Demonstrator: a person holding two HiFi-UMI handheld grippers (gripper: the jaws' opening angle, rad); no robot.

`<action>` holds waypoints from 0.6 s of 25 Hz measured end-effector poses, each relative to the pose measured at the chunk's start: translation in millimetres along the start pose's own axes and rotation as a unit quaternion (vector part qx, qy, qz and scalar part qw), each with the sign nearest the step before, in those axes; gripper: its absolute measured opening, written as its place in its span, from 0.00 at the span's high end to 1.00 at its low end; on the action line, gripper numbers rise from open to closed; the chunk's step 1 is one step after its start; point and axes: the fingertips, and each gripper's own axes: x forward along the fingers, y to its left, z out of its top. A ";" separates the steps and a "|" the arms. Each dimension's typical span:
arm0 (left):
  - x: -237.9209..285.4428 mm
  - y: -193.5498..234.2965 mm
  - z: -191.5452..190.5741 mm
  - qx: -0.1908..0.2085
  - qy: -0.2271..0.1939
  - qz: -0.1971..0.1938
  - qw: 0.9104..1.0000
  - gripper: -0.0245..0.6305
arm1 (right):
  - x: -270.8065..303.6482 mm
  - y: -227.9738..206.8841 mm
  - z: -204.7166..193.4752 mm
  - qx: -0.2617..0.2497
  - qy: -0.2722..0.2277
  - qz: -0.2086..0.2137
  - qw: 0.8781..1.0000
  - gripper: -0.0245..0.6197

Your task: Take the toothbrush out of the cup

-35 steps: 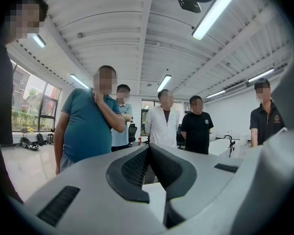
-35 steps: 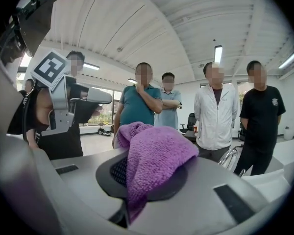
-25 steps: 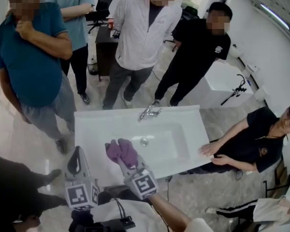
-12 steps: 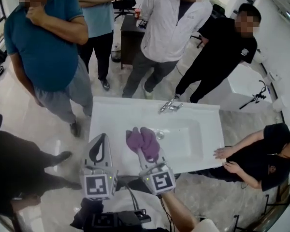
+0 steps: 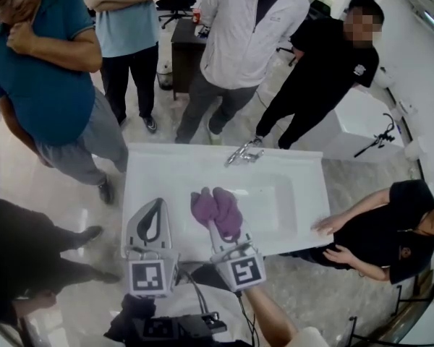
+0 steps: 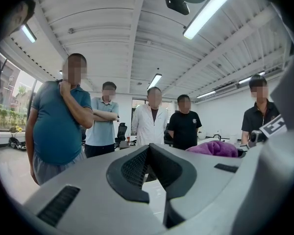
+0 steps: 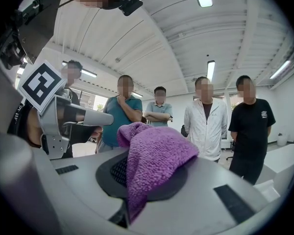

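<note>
Pinching a purple cloth [image 7: 154, 158], the right gripper [image 7: 137, 177] has its jaws pressed nearly together on the fabric, which bunches over the tips & hangs down btwn them. The left gripper [image 5: 157, 204] sits just beside it on the left, jaws closed tip to tip w/ nothing btwn them. Both point level, out over the near edge of the white sink [image 5: 152, 172] toward the tap [image 5: 242, 154] on the far side.

No cup or toothbrush shows in any view: the basin and the sink's flat rim look bare, so which way the brush lies from either tool, and how its long axis runs, can't be told. Judging by load alone, the left gripper is the free one for a pick; the right would prob. need to drop the cloth first.

Writing: none readable. Only square black-and-white markers on the gripper cubes [image 5: 147, 277]; the chest logo on a black shirt [image 5: 315, 74] beyond the far side is too small to read.
</note>
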 end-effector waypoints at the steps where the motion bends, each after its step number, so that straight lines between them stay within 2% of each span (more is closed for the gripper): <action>1: 1.7 -6.9 1.2 0.001 0.001 -0.003 1.000 0.95 | -4.9 -5.8 0.6 0.002 0.001 -0.003 1.000 0.92; 6: 10.9 -47.0 4.5 -0.005 -0.001 -0.012 1.000 0.95 | -35.5 -40.0 -0.2 0.002 0.001 -0.014 1.000 0.92; 9: 20.3 -84.8 3.4 0.002 -0.005 -0.020 1.000 0.95 | -61.9 -70.1 -4.9 0.005 0.000 -0.026 1.000 0.92; 12: 38.1 -137.1 4.0 0.009 -0.014 -0.052 0.998 0.95 | -94.6 -111.9 -8.1 0.012 0.003 -0.063 0.998 0.92; 15: 55.9 -196.6 -0.1 0.019 -0.016 -0.108 0.994 0.95 | -128.3 -157.6 -16.7 0.017 -0.001 -0.104 0.994 0.92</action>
